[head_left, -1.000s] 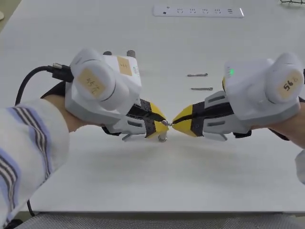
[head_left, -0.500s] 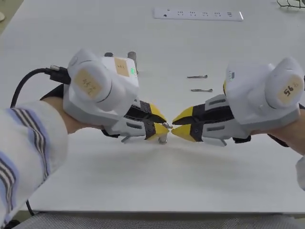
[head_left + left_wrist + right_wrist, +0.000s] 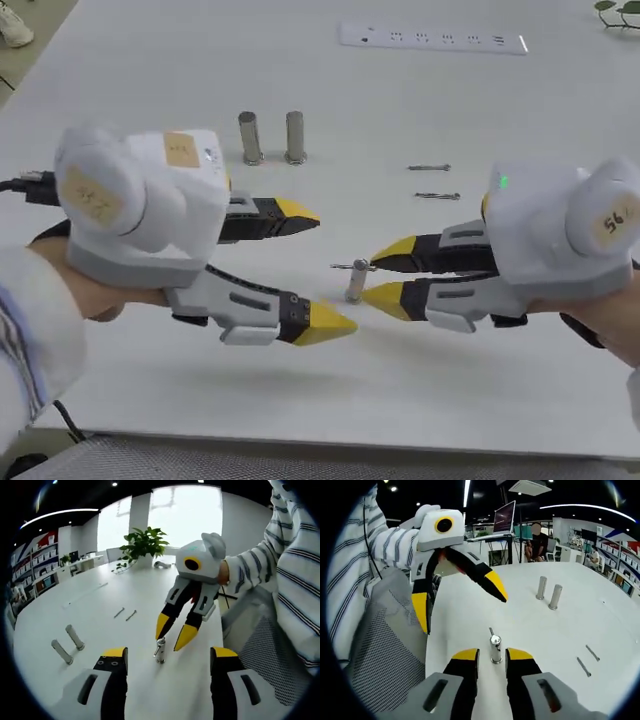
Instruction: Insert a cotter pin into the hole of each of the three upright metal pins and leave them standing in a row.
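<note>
Right gripper (image 3: 372, 276) released, jaws narrowly parted, cottered metal pin (image 3: 356, 285) just ahead at 9 o'clock; left gripper (image 3: 334, 270) spread wide, nearer two bare upright pins (image 3: 249, 137) at 11 o'clock.

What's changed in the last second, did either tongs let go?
The left tongs opened wide and drew back from the pin, letting go; it stands free with a cotter pin through its top. The right tongs stay at the pin, jaws slightly apart either side. Two loose cotter pins lie as before.
</note>
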